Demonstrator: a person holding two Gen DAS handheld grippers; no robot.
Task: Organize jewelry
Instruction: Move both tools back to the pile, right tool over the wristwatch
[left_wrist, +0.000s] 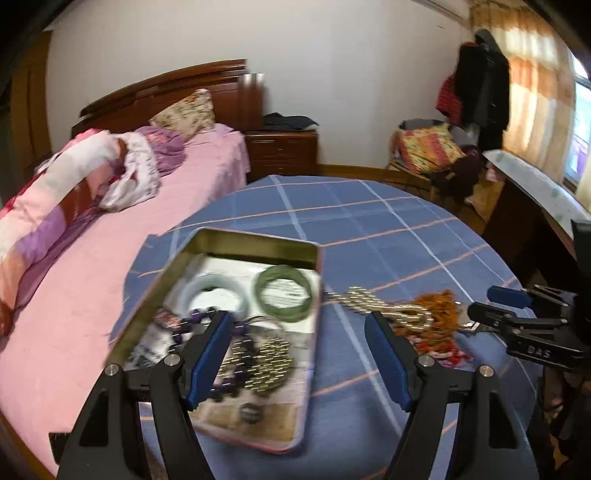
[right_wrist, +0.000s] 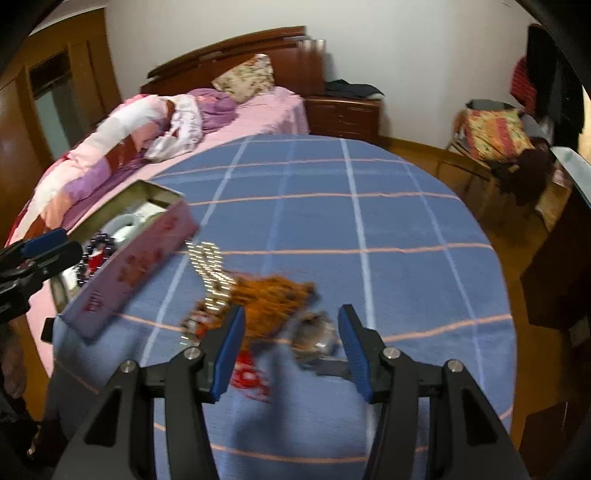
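An open pink tin lies on the blue checked cloth. It holds a green bangle, a pale bangle, purple beads and a gold beaded piece. Beside the tin lies a pile: a gold beaded chain, orange beads, a red item and a silvery piece. My left gripper is open, its left finger over the tin. My right gripper is open, low over the pile; it also shows in the left wrist view.
The cloth-covered round table has a bed close on its left. A wooden nightstand and a chair with cushions stand beyond. A dark desk is at the right.
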